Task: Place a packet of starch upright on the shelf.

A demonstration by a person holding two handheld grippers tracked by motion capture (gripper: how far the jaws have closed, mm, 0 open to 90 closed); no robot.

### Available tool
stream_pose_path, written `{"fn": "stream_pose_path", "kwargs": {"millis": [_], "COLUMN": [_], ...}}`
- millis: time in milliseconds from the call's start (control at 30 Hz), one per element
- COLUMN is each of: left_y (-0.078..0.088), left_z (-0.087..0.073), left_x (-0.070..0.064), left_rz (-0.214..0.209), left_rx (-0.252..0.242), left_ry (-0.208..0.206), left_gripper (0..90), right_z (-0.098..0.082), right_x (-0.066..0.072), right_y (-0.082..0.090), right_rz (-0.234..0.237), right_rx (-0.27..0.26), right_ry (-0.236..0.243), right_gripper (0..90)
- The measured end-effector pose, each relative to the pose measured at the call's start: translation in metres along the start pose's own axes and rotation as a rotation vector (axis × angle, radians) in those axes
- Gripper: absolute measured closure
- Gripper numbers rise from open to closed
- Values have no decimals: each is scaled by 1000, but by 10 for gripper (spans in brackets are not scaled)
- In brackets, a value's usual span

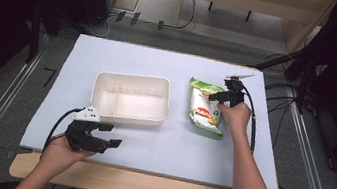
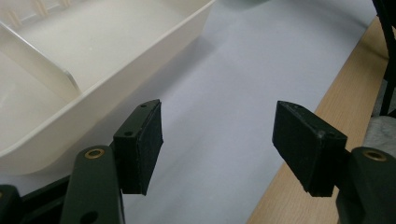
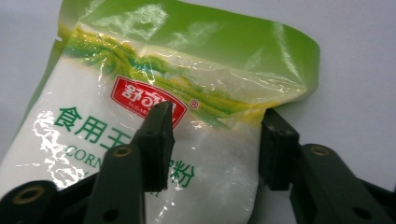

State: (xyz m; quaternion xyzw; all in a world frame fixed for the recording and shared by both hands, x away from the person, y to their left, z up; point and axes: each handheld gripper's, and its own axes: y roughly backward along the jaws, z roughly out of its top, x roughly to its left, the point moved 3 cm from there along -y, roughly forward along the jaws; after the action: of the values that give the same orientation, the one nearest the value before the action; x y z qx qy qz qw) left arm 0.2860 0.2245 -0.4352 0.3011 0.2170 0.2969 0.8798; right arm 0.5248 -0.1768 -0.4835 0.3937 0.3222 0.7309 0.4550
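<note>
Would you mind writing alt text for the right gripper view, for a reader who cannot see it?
The right gripper straddles one edge of a green and white food bag lying on a pale tabletop; one black jaw rests on the bag's printed face, the other stands at its edge. The bag has a red logo and green Chinese characters.

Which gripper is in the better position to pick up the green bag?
Right. The right gripper already straddles the bag's edge, while the left gripper waits open beside the tray.
</note>
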Motion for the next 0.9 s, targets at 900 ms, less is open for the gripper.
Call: {"fn": "stream_pose_path", "kwargs": {"millis": [900], "left_y": [1], "left_z": [0], "left_x": [0], "left_rz": [-8], "left_rx": [0], "left_ry": [7], "left_gripper": [341], "right_z": [3], "right_x": [11], "right_y": [41], "right_rz": [62], "right_rx": [-56], "right_ry": [65], "right_gripper": [900]}}
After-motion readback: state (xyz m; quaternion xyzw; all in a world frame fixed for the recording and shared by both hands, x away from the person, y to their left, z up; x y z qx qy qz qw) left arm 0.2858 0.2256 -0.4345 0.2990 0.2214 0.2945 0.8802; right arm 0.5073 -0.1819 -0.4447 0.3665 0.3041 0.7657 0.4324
